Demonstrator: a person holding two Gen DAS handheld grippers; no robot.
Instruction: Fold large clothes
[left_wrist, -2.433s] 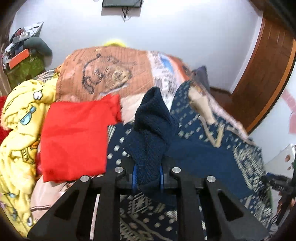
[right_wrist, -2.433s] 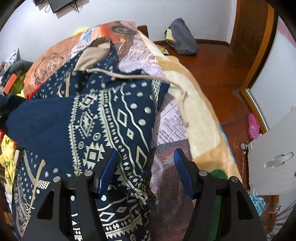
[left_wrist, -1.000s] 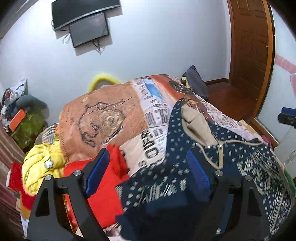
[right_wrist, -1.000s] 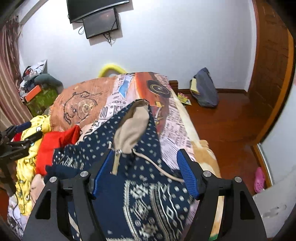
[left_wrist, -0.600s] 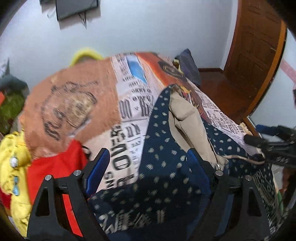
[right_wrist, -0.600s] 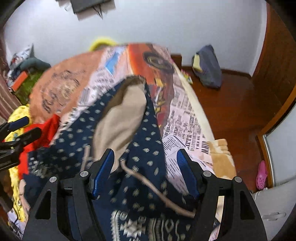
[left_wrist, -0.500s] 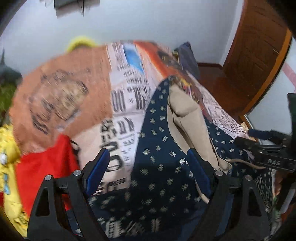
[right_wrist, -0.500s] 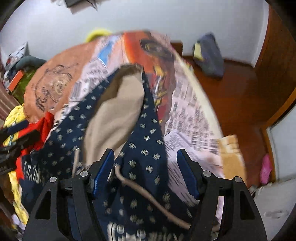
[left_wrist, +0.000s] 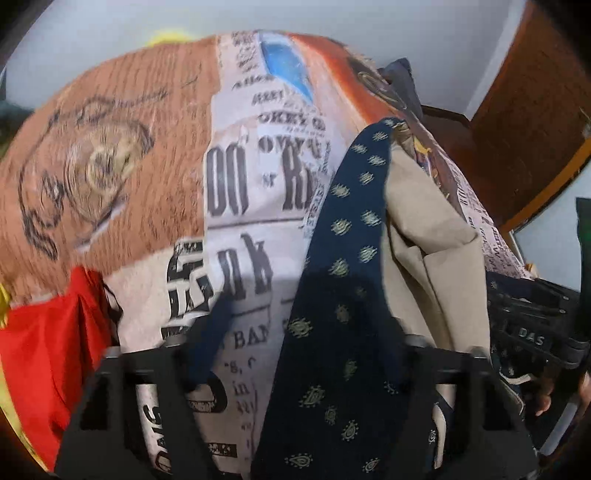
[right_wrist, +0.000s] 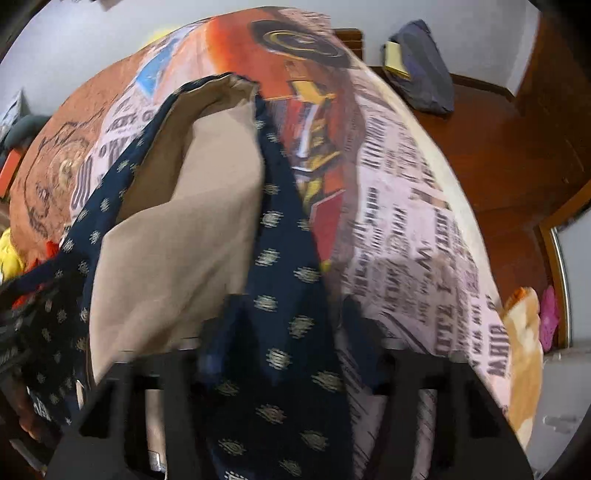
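Jaws wide both sides; navy hoodie (right_wrist: 280, 332) lies lengthwise, hood (right_wrist: 192, 206) pointing away.

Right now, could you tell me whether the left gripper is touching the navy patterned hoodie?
Cannot tell. In the left wrist view the navy patterned hoodie overlaps the left gripper and hides its right finger, but motion blur shows neither contact nor gap.

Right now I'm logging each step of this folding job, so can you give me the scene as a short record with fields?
garment: navy patterned hoodie, hood spread on the bed
hood lining: beige, facing up
surface: newspaper-print blanket
left tongs: open, astride the hood's left edge
right tongs: open, astride the hood's right edge
nearby: red cloth at the left
floor: grey bag by the wall
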